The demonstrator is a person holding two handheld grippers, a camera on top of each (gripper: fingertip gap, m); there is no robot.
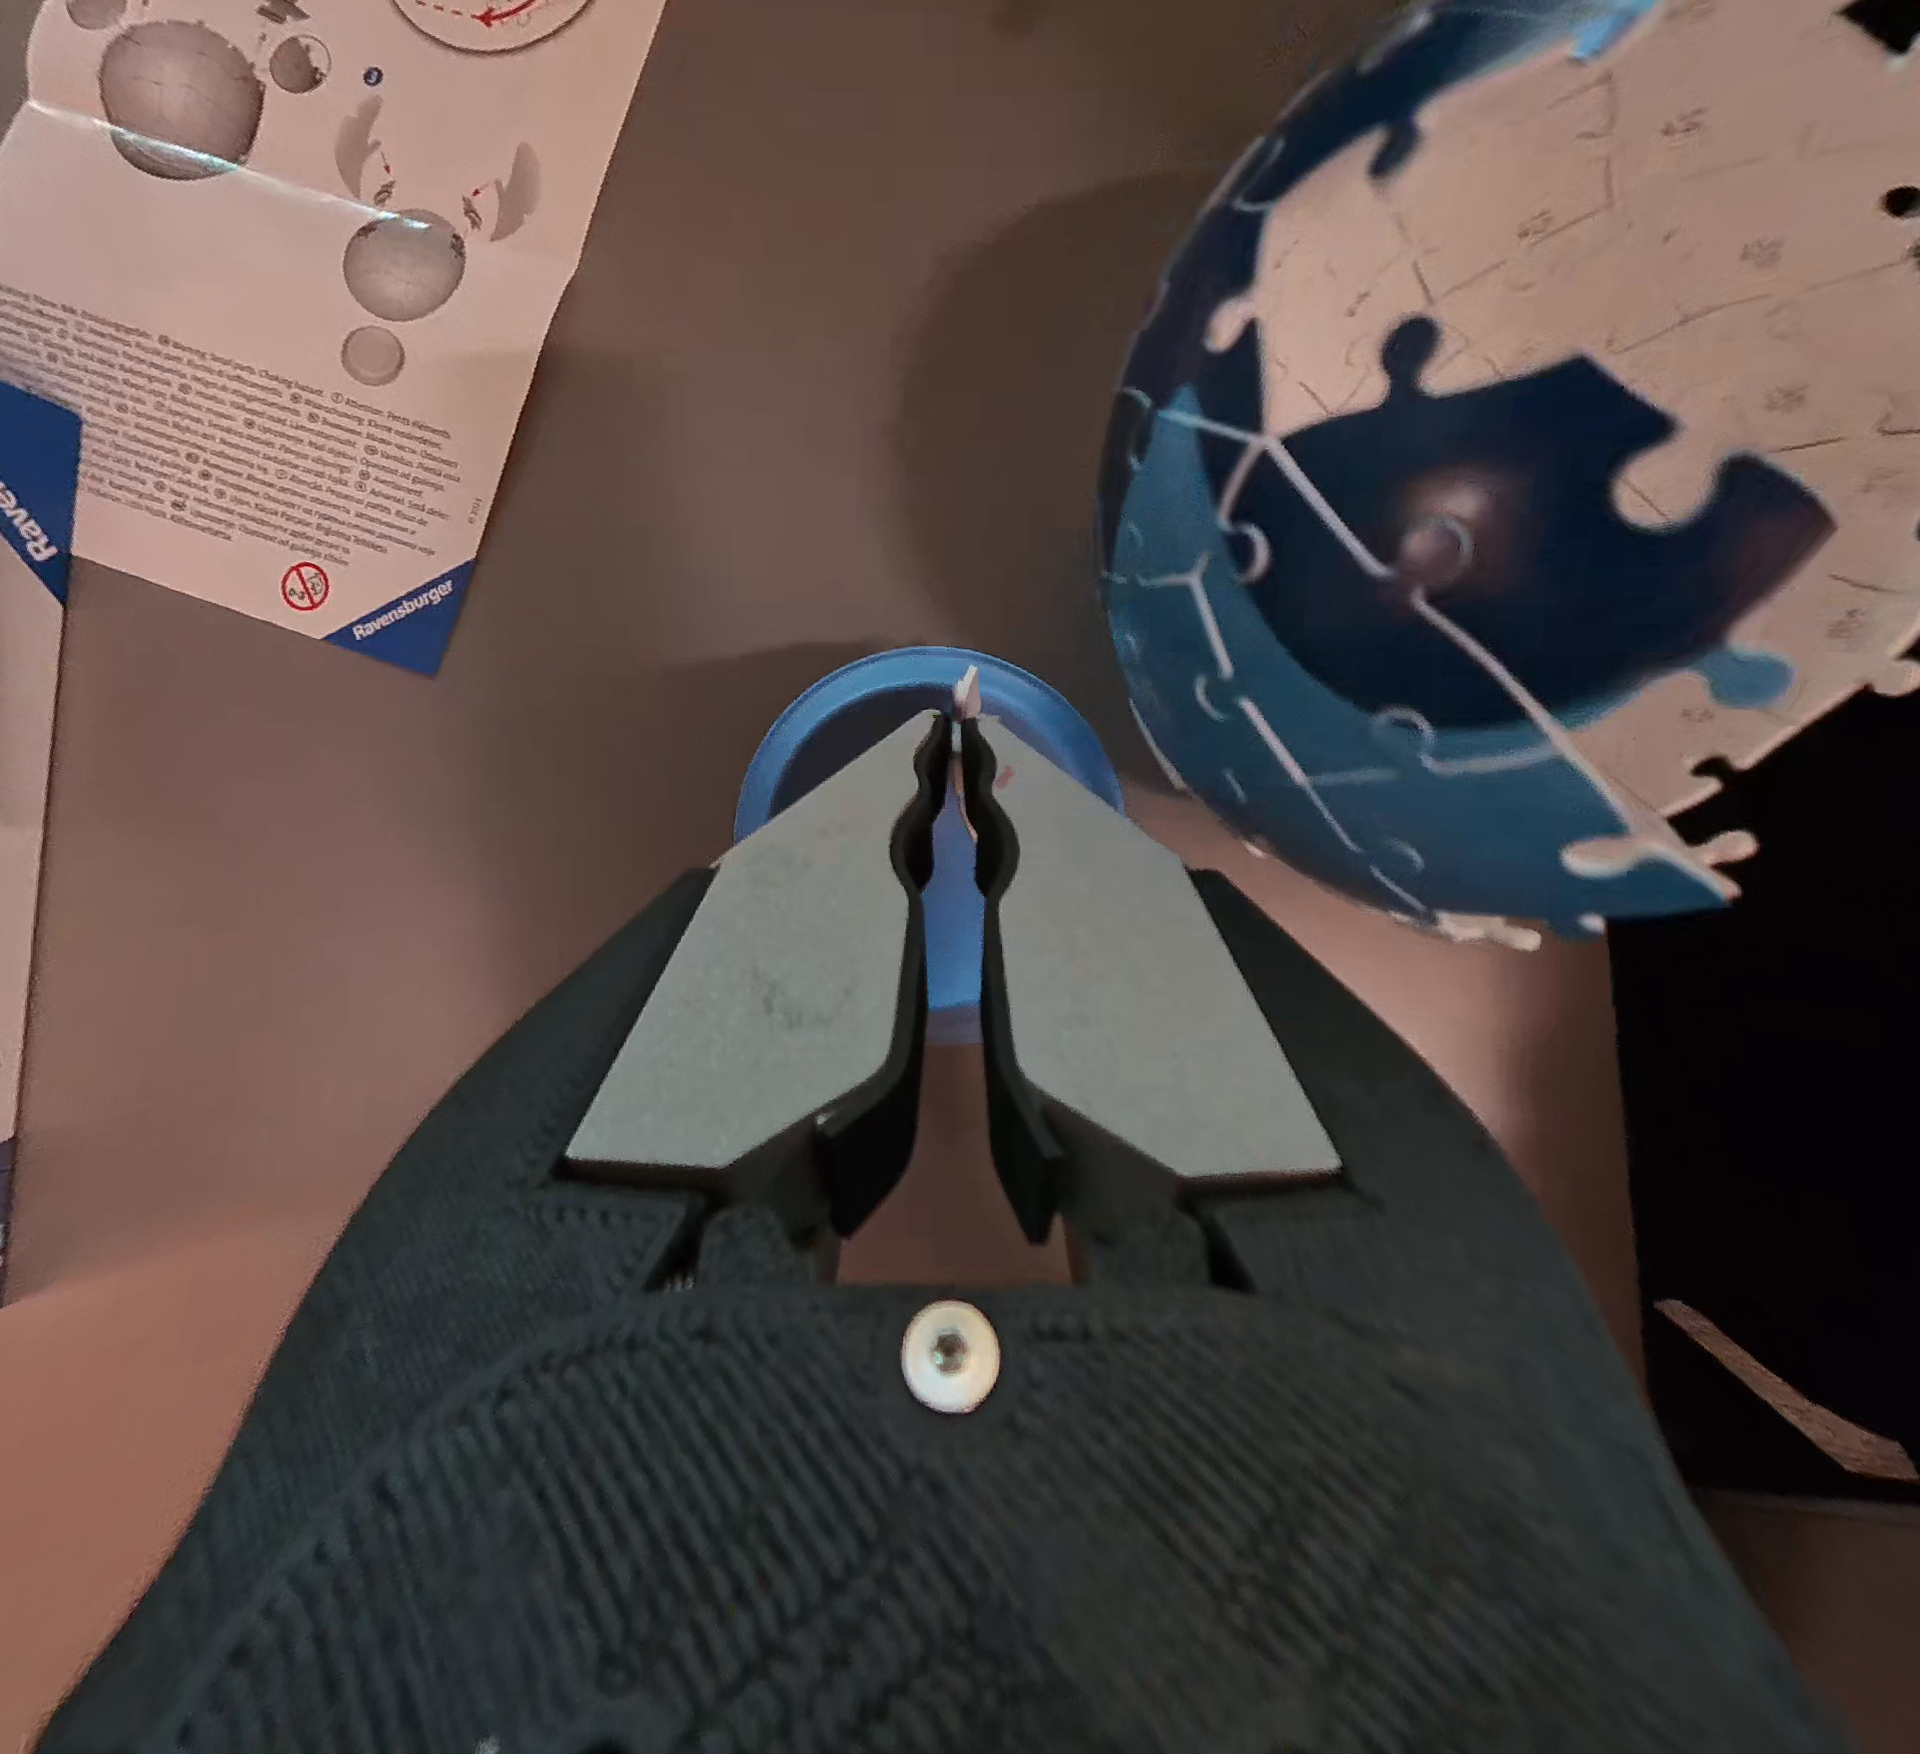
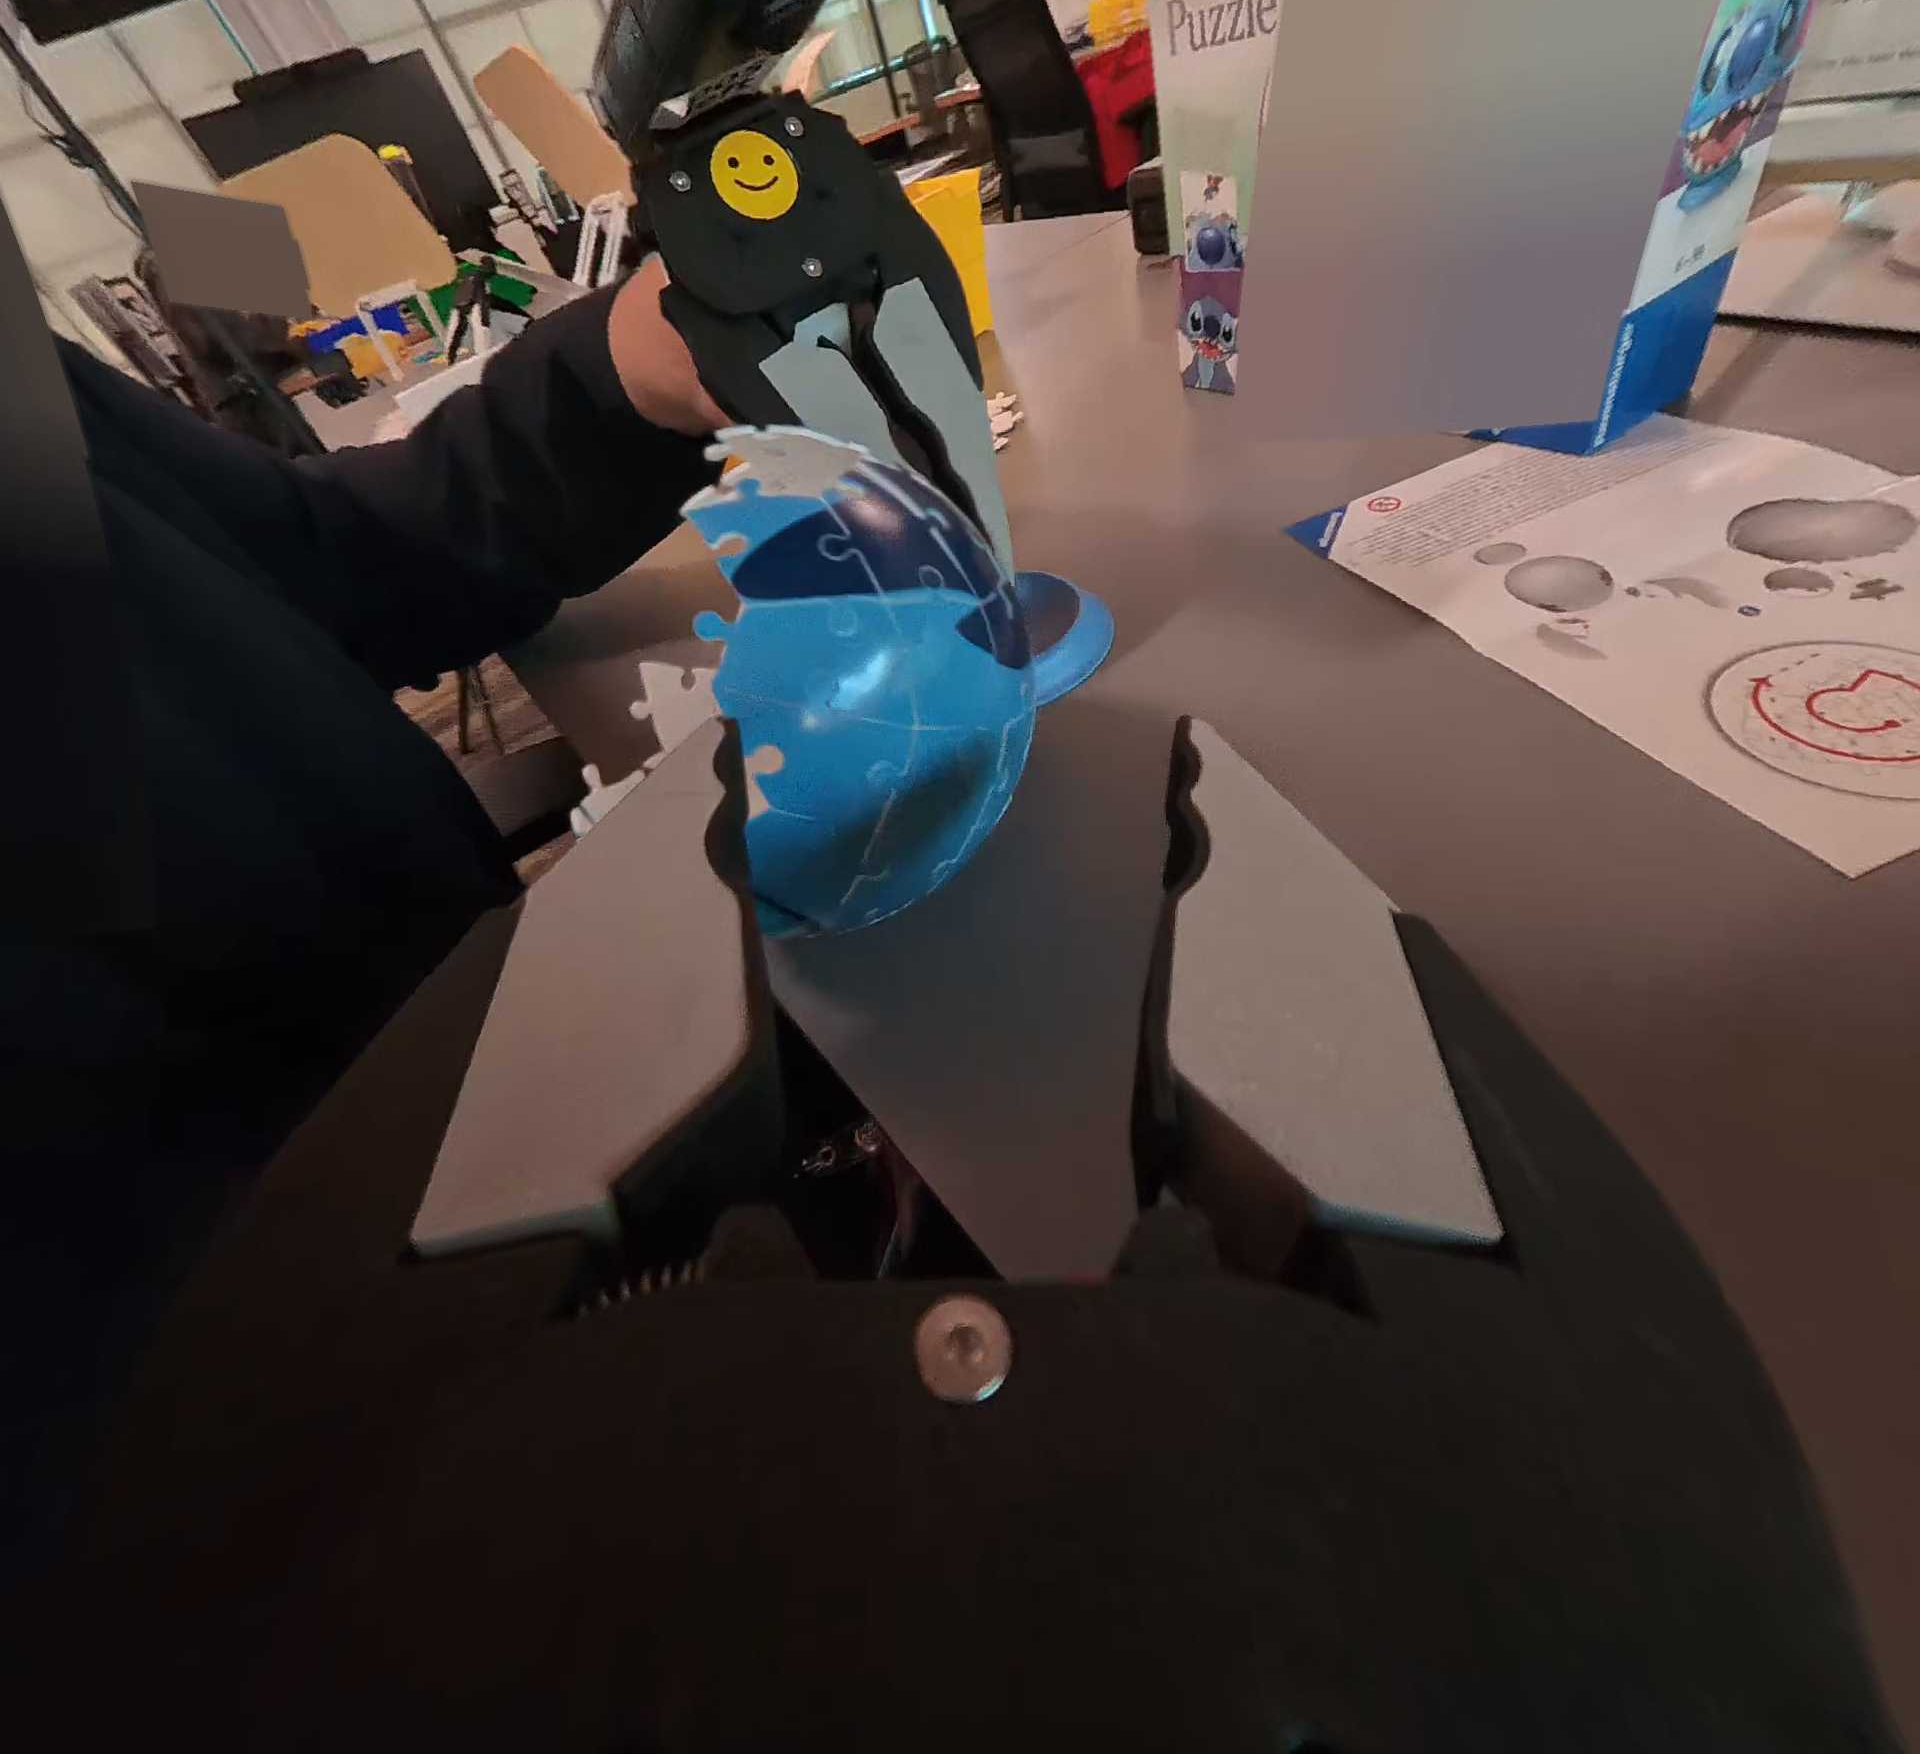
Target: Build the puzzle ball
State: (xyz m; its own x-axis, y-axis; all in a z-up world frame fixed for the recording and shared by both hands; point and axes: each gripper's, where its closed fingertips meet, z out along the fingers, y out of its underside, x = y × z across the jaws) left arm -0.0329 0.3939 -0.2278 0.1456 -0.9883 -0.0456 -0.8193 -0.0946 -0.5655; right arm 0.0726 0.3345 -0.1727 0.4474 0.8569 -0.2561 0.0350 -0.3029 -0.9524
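Blue half-built puzzle ball (image 2: 883, 717) at my spread right claw (image 2: 961, 805); left claw (image 1: 954, 730) pinches a thin pale piece (image 1: 968, 688) above the blue stand (image 1: 821, 748).

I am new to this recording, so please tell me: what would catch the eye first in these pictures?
The half-built blue puzzle ball stands out, in the middle of the right wrist view, just ahead of the open right gripper. Beyond it the left gripper, with a yellow smiley sticker, is shut on a thin puzzle piece above the blue stand. An instruction sheet lies on the table to the right.
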